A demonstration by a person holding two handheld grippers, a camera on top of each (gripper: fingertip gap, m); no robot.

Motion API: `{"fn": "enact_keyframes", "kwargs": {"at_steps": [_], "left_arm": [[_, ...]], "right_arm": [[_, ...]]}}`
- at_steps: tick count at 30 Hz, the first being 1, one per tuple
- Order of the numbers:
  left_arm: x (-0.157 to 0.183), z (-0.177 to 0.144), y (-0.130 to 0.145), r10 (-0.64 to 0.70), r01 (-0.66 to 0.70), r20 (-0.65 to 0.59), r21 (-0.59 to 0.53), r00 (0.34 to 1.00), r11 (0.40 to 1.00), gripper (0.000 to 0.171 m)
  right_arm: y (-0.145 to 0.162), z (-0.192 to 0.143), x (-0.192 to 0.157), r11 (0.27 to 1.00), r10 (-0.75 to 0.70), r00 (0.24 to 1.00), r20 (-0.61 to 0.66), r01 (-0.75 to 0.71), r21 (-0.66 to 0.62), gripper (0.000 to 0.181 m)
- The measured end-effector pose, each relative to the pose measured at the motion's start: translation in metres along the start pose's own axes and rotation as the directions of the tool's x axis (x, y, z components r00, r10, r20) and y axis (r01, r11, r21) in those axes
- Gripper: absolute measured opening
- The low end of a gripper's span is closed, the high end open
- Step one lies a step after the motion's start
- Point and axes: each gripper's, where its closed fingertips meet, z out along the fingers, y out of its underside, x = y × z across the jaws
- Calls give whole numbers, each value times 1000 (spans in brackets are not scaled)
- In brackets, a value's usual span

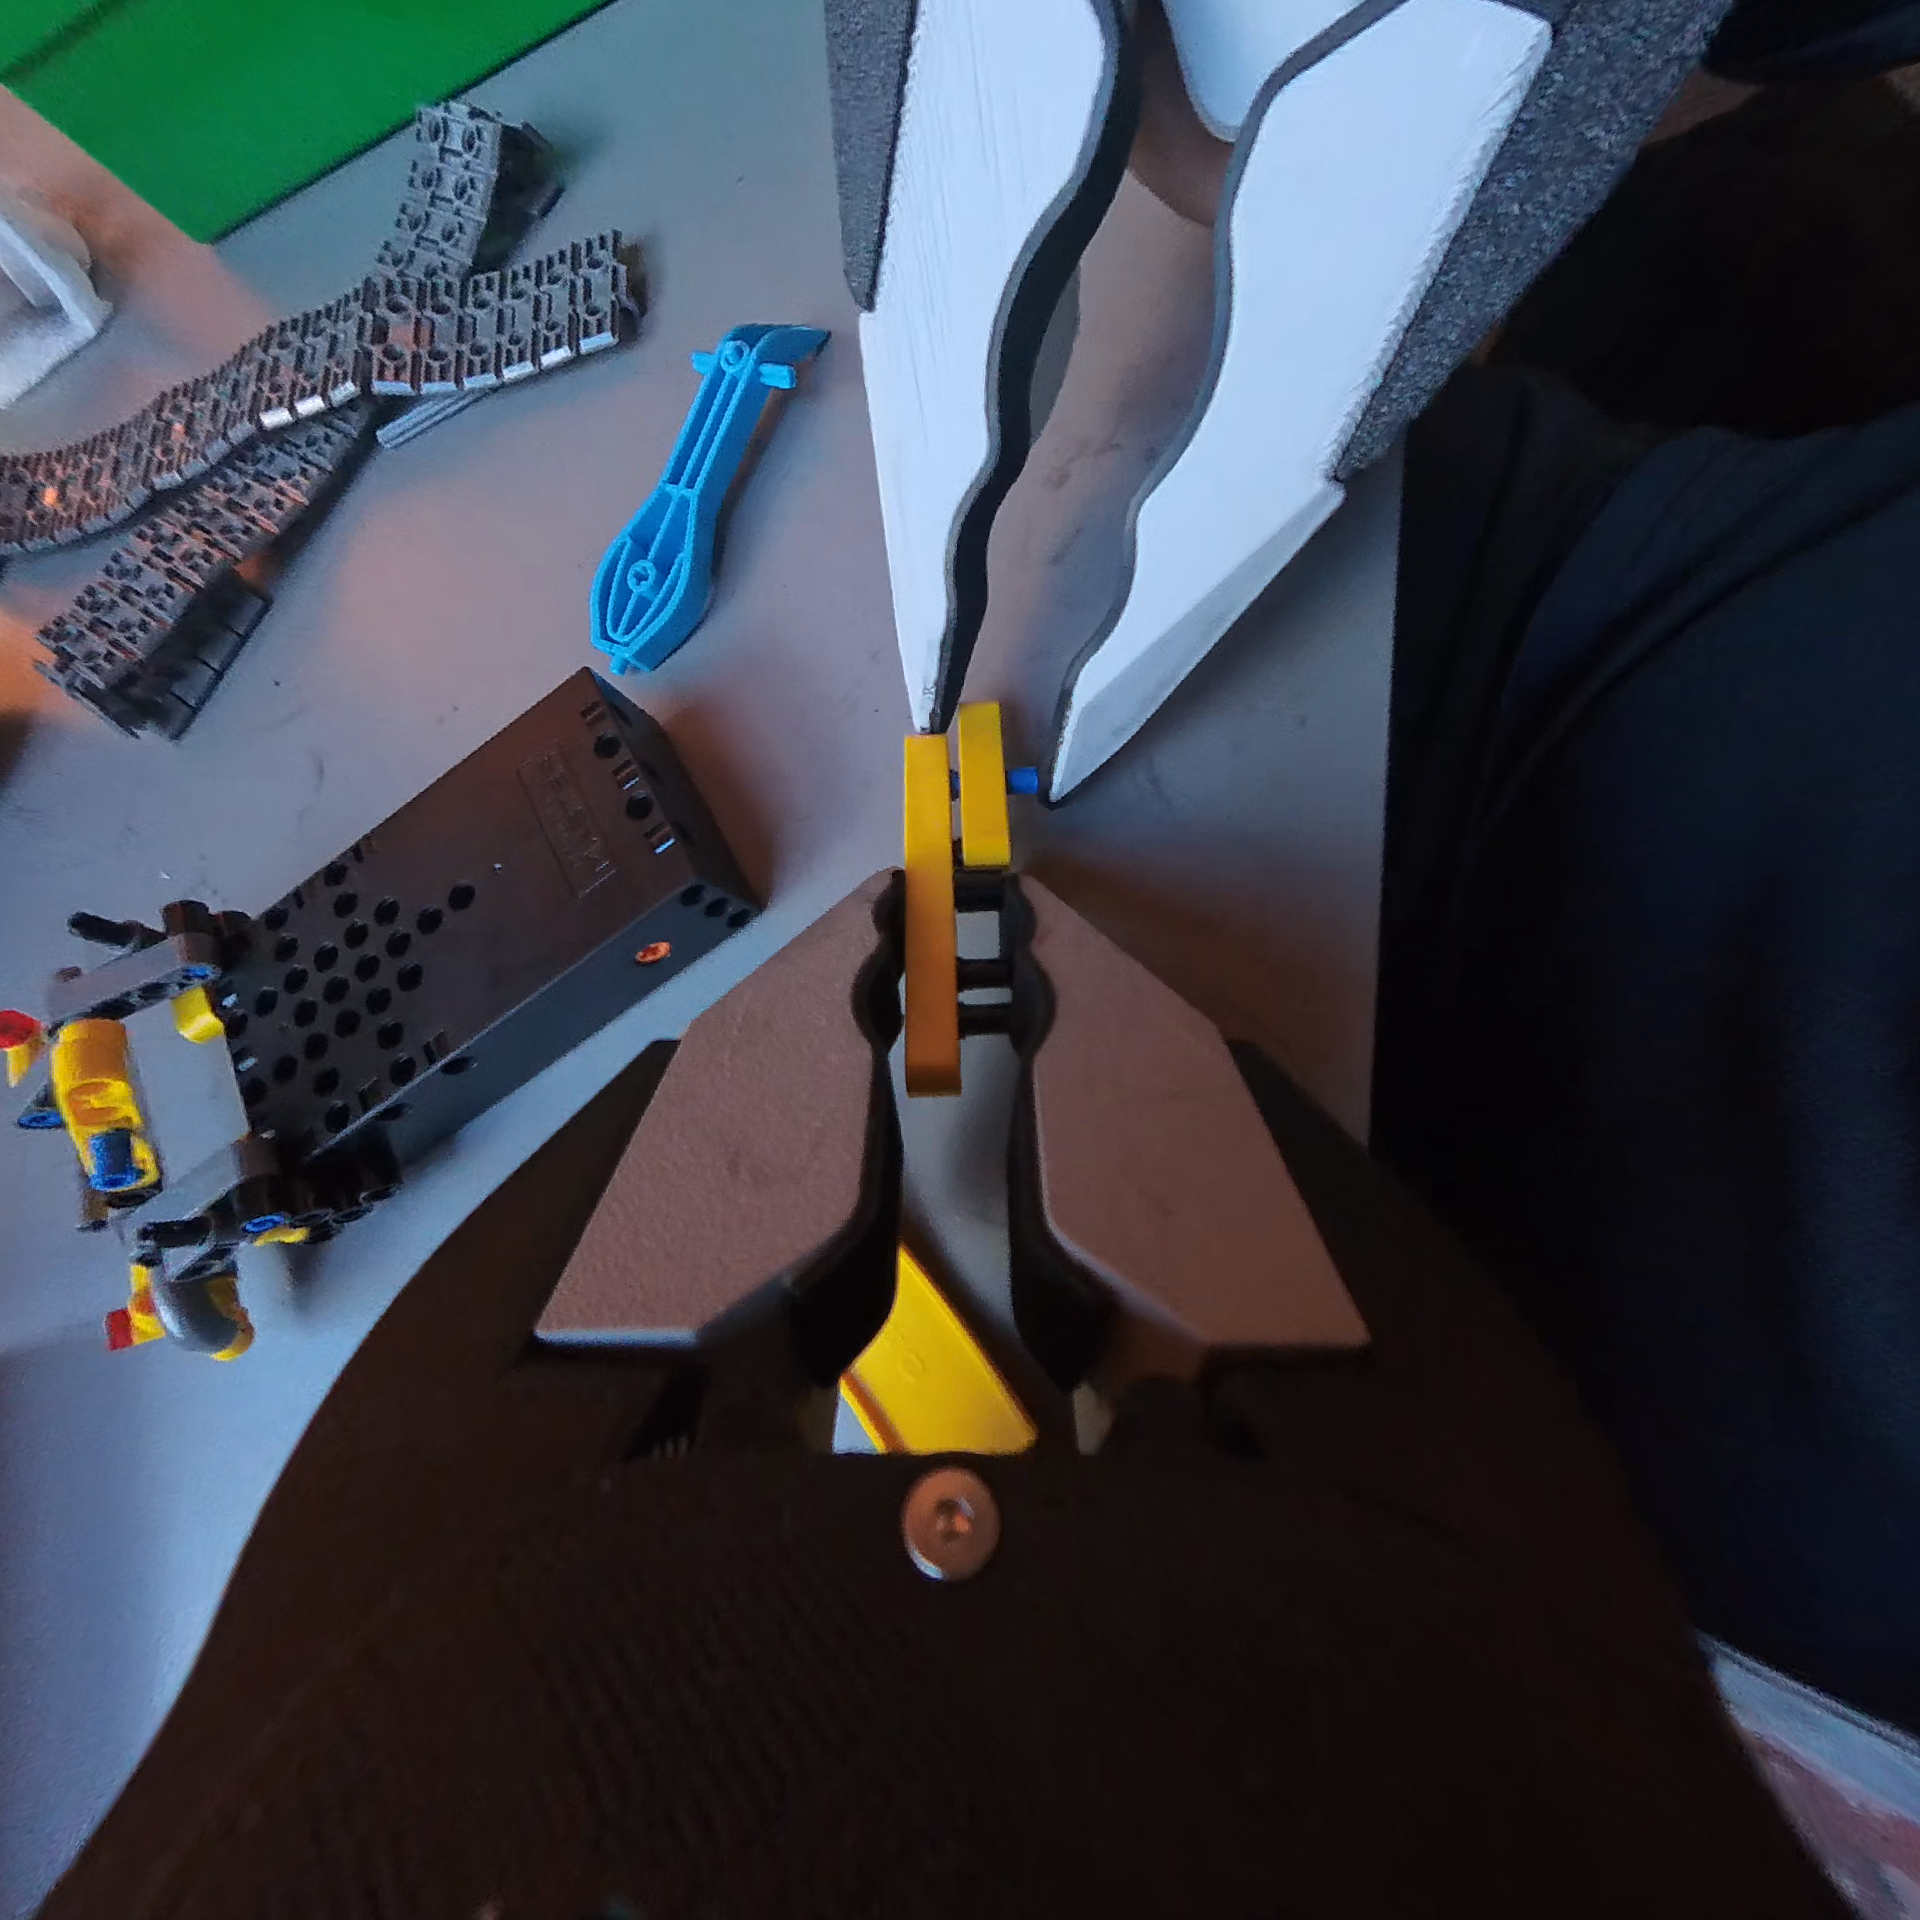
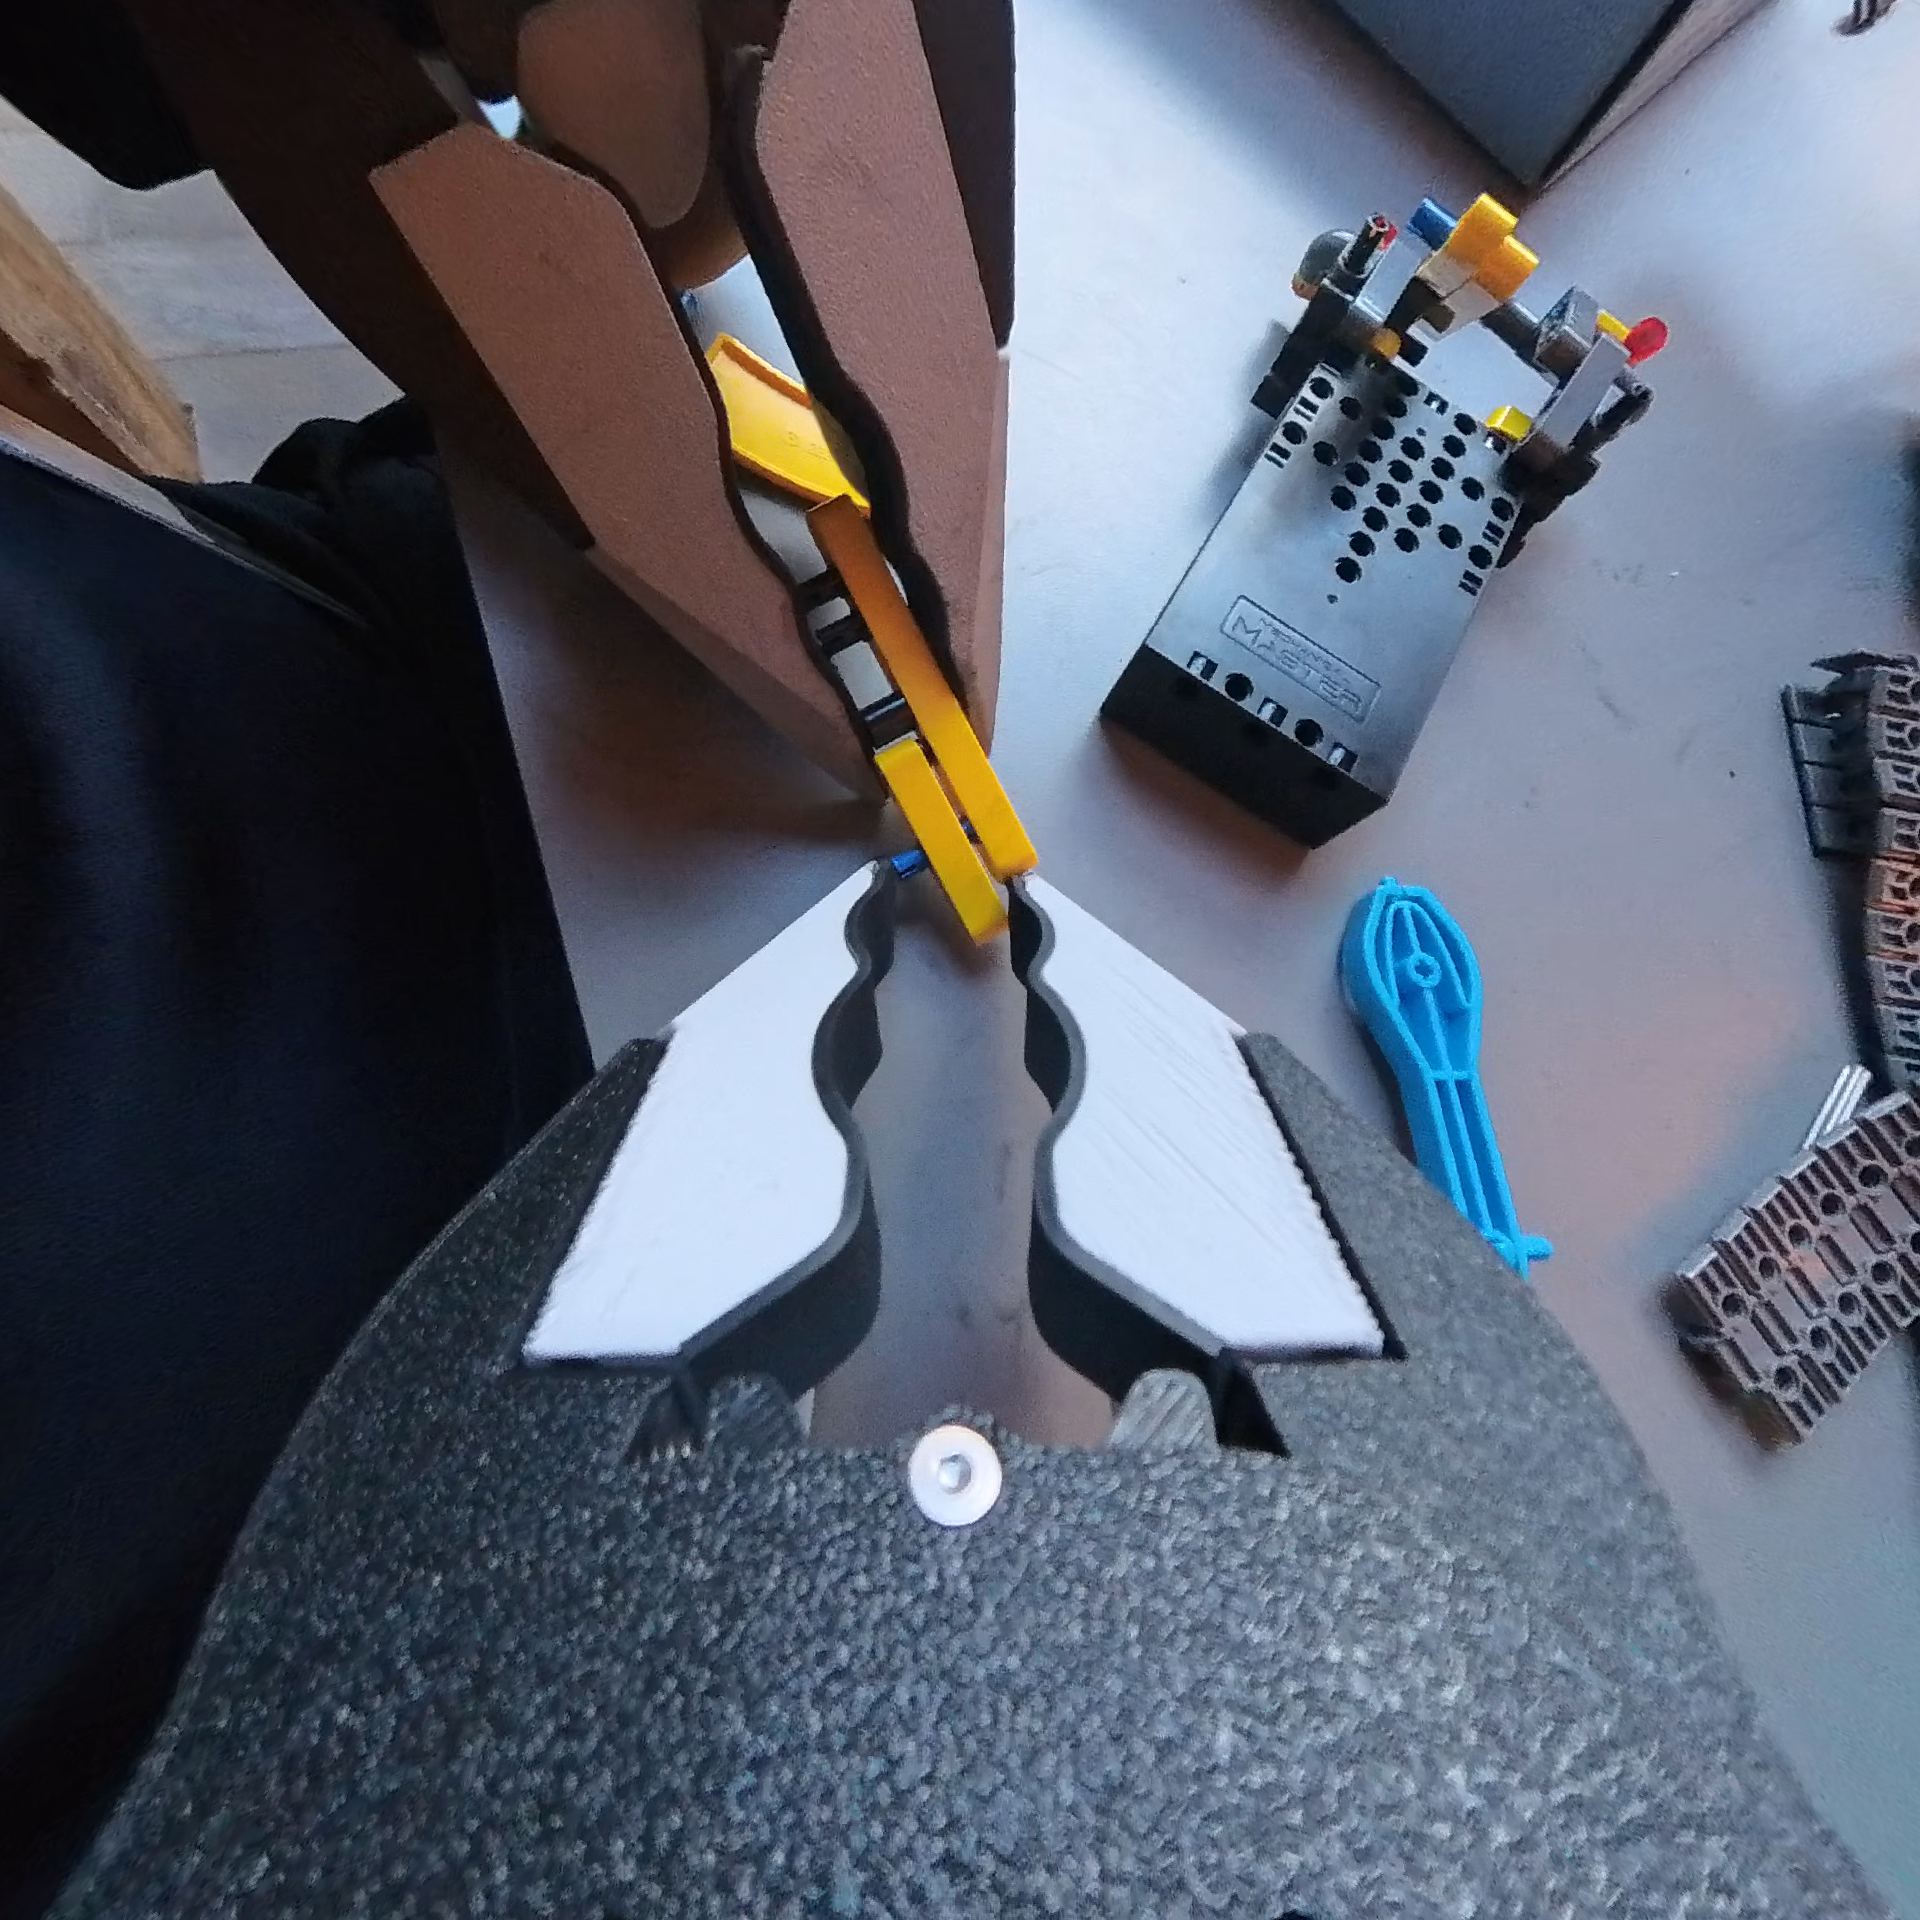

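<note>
My left gripper point(image 1: 956, 894), with brown fingers, is shut on a yellow beam assembly point(image 1: 930, 935) of two yellow beams joined by black connectors. It holds the assembly above the grey table. A blue pin point(image 1: 1023, 779) sticks out of the assembly's far end. My right gripper point(image 2: 951, 883), with white fingers, closes on that far end point(image 2: 971, 862). One of its tips touches the blue pin point(image 2: 906, 862) and the other touches a yellow beam. The right gripper point(image 1: 992, 753) faces the left one tip to tip. The left gripper point(image 2: 930, 769) also shows in the right wrist view.
A black perforated block with a small brick build on it point(image 1: 468, 935) point(image 2: 1320, 582) lies nearby. So do a blue plastic tool point(image 1: 675, 499) point(image 2: 1423, 1060), grey track links point(image 1: 312, 395) point(image 2: 1849, 1247), a flat yellow panel point(image 1: 935, 1361) and a green board point(image 1: 239, 94). A person's dark clothing point(image 1: 1662, 935) lines the table edge. My two grippers' fingertips are within a few centimetres of each other.
</note>
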Motion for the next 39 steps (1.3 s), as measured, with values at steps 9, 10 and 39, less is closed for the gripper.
{"fn": "enact_keyframes", "kwargs": {"at_steps": [9,10,39], "left_arm": [[2,-1,2,-55,55,-11,-11,998,998,15],[2,-1,2,-56,56,-9,-12,998,998,15],[9,2,-4,94,-90,-79,46,992,995,15]], "right_arm": [[0,6,-2,999,-42,998,35,43,-21,18],[0,6,-2,998,-56,998,34,57,-22,17],[5,-14,-12,931,-361,932,-38,363,42,7]]}}
